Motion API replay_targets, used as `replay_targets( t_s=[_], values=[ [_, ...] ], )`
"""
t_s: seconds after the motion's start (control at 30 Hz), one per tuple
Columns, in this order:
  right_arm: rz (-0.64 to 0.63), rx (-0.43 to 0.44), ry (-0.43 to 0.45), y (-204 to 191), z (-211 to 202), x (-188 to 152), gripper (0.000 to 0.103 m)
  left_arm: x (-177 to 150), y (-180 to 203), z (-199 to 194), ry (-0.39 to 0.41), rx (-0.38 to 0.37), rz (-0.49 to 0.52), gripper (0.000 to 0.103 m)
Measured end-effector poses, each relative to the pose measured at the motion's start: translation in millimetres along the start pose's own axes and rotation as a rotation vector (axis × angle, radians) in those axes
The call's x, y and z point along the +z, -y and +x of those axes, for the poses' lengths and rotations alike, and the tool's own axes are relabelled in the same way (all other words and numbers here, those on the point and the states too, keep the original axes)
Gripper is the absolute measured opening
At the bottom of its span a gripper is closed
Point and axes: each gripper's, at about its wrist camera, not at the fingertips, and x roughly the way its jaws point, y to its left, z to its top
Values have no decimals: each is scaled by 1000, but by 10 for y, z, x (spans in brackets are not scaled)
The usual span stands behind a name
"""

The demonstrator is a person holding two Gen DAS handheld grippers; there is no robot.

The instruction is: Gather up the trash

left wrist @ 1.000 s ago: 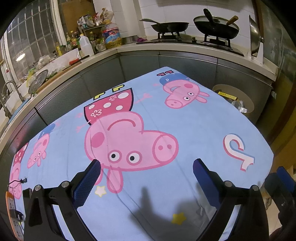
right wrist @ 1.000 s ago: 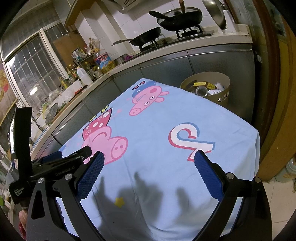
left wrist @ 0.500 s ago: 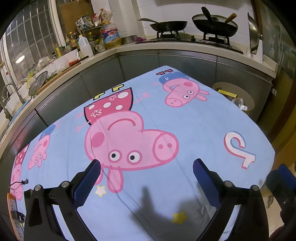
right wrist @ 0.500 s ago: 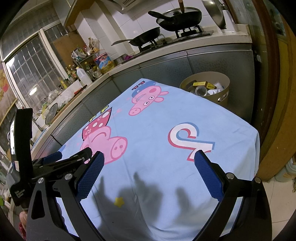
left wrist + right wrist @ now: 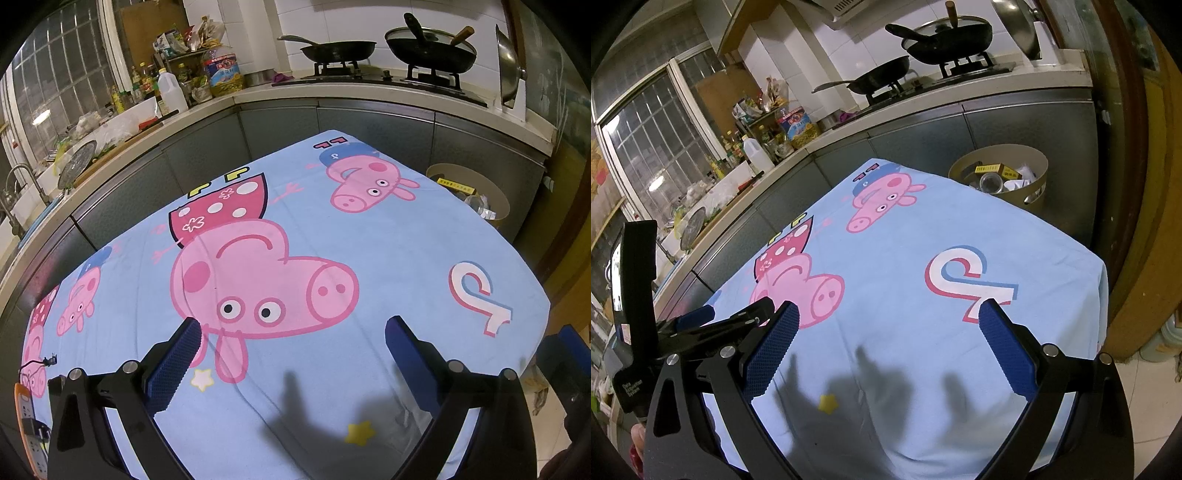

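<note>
Both grippers hang over the blue cartoon tablecloth (image 5: 388,251), the left gripper (image 5: 291,328) and right gripper (image 5: 890,314) spread wide, holding nothing. The trash sits in the tan bin (image 5: 1032,157) (boxes, a jar) beyond the table's far corner, against the cabinets.

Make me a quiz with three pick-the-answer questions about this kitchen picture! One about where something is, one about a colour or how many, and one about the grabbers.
1. Where is the trash bin?
A. on the stove
B. on the floor past the far right corner of the table
C. in the sink

2. How many dark pans sit on the stove?
A. two
B. five
C. none

3. How are the left gripper and right gripper?
A. both clamped on a bottle
B. one holding a box
C. both open and holding nothing

Answers:
1 B: the round bin stands beside the cabinets, beyond the blue tablecloth.
2 A: a frying pan and a lidded wok sit on the burners.
3 C: the blue pads stand wide apart with only cloth between them.
</note>
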Motion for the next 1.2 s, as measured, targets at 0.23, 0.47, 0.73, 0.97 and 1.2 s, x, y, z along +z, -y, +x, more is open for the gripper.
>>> replay_targets(
  t_s=[0.23,0.47,0.73,0.97,1.2],
  values=[
    [0,0,1,6,-4,1,97,-16,-33,-9,8,-2,8,99],
    [1,-1,1,7,-5,-2,97,-10,-15,-11,8,-8,9,99],
    [1,0,1,5,-5,-2,97,-13,-10,5,1,-8,6,99],
    [7,-2,8,13,-23,24,97,-13,17,18,1,-7,12,99],
    [14,-6,20,-4,-66,60,97,-22,35,-4,8,-10,20,99]
  ],
)
